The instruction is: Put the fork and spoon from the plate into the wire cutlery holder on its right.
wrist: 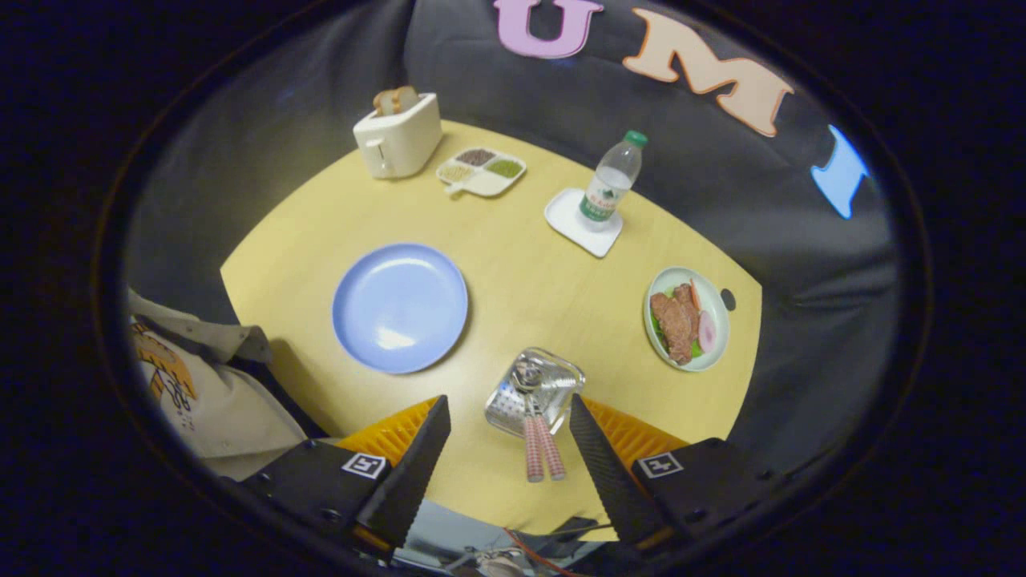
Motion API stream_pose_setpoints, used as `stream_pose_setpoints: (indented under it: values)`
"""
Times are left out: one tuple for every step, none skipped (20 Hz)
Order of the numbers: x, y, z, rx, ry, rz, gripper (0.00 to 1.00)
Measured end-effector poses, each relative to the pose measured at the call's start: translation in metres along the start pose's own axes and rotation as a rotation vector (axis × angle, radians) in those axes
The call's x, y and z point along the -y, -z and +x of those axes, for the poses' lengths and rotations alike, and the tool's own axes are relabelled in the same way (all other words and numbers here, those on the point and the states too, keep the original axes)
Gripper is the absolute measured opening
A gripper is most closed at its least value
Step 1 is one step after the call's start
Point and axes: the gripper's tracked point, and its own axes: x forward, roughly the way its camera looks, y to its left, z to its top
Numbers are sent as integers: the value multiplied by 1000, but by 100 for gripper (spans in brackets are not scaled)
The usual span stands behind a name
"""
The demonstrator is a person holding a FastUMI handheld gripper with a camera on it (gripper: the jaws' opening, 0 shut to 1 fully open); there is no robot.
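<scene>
**Both utensils in holder, plate bare — task looks finished**

Tool (507, 437) is spread wide, holding nothing; its fingers (421, 453) flank the handles without touching them. Wire cutlery holder (535, 391) stands on the yellow desk (529, 280) just ahead of the fingers, to the right of the blue plate (400, 308). Two red-and-white checked handles (543, 449) stick out of the holder toward the camera, side by side, touching or nearly so. Shiny heads are down inside the wire basket; can't tell which is the fork and which the spoon from here.

Plate has nothing on it. So, by my read: fork and spoon both placed, nothing left but pulling the tool away.

Other stuff, well apart from the holder: toaster (398, 135) with bread, divided dish (481, 171), water bottle (613, 180) on a white coaster (573, 228), food plate (688, 318). A person's sleeve (204, 385) sits by the desk's near-left edge.
</scene>
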Motion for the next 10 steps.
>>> stream_pose_setpoints:
  values:
    - [-6, -5, -3, 58, 16, 31, 98]
    - [-13, -12, -10, 123, 30, 53, 98]
    - [-19, -17, -14, 182, 53, 73, 98]
    - [-24, -20, -19, 235, 73, 96, 99]
    - [-32, -25, -22, 287, 85, 128, 99]
    - [-40, -30, -26, 338, 94, 165, 99]
    - [-45, -35, -30, 391, 101, 206, 99]
    - [-49, -39, -35, 441, 115, 250, 99]
    - [-53, -43, -40, 480, 127, 288, 99]
    - [-54, -47, -47, 531, 143, 318, 99]
